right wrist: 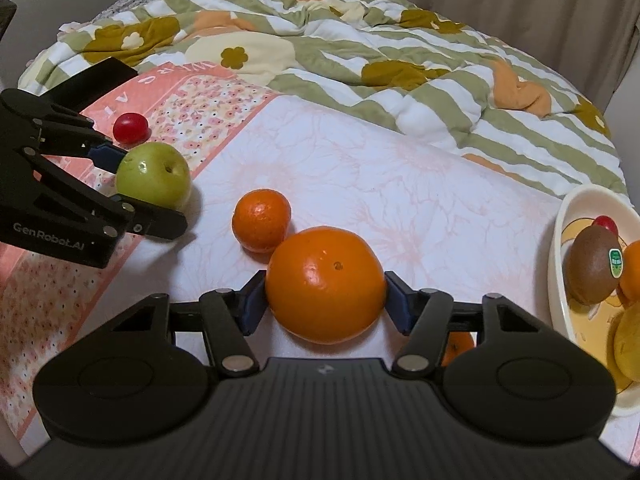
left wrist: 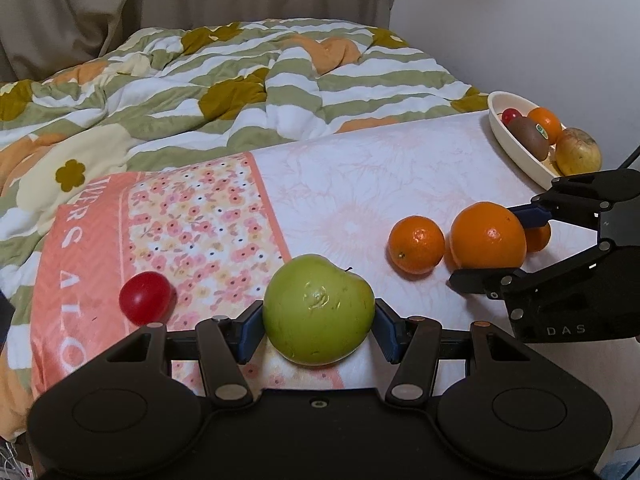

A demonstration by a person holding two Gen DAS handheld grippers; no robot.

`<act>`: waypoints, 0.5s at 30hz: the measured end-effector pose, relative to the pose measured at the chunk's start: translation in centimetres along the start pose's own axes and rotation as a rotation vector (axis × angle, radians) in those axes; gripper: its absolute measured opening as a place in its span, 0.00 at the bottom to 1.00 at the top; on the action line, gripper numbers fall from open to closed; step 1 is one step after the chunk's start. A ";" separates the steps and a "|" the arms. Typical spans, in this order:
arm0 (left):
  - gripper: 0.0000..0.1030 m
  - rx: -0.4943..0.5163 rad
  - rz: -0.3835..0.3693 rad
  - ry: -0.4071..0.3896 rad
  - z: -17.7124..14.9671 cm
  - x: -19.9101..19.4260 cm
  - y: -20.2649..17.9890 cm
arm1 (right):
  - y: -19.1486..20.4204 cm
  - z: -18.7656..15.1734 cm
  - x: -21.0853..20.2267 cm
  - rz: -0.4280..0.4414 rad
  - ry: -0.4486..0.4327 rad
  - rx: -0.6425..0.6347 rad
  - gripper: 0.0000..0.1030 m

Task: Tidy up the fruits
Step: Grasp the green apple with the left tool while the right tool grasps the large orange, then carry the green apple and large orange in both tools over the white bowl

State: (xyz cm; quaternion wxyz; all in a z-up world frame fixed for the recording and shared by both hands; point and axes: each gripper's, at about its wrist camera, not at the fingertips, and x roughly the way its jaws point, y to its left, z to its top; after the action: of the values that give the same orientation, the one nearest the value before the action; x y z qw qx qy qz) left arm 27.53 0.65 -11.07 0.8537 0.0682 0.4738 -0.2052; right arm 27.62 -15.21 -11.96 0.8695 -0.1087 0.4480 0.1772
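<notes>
Both grippers point steeply downward — the left gripper (left wrist: pixel 319 318) clamps a green apple (left wrist: pixel 319 309), the right gripper (right wrist: pixel 325 299) a large orange (right wrist: pixel 325 285).

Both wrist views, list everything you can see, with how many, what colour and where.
green apple: 1, between the left gripper's pads
big orange: 1, between the right gripper's pads
small oranges: 2 on the cloth, one beside the big orange, one behind the right gripper
red fruit: 1, on the cloth's pink border
dish: 1, cream, far right, holding a kiwi, orange, yellowish apple and small red fruit
quilt: 1, green-and-white striped, behind
left gripper: black, blue pads
right gripper: black, blue pads
</notes>
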 end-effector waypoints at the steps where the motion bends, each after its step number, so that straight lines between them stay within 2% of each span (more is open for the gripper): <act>1: 0.59 -0.001 0.001 -0.004 -0.1 -0.2 0.1 | 0.1 -0.1 -0.1 -0.003 -0.003 0.004 0.73; 8: 0.59 -0.006 0.006 -0.042 -0.5 -2.2 0.0 | 0.8 -0.5 -1.9 -0.017 -0.028 0.024 0.73; 15: 0.59 -0.005 -0.013 -0.094 -0.8 -5.1 -1.0 | 1.8 -0.9 -5.4 -0.045 -0.069 0.054 0.73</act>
State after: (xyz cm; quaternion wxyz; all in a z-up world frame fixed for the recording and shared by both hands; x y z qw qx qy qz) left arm 24.11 1.46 -7.16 0.8738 0.0529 0.4342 -0.2126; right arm 23.32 -15.02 -8.15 0.8908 -0.0891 0.4198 0.1493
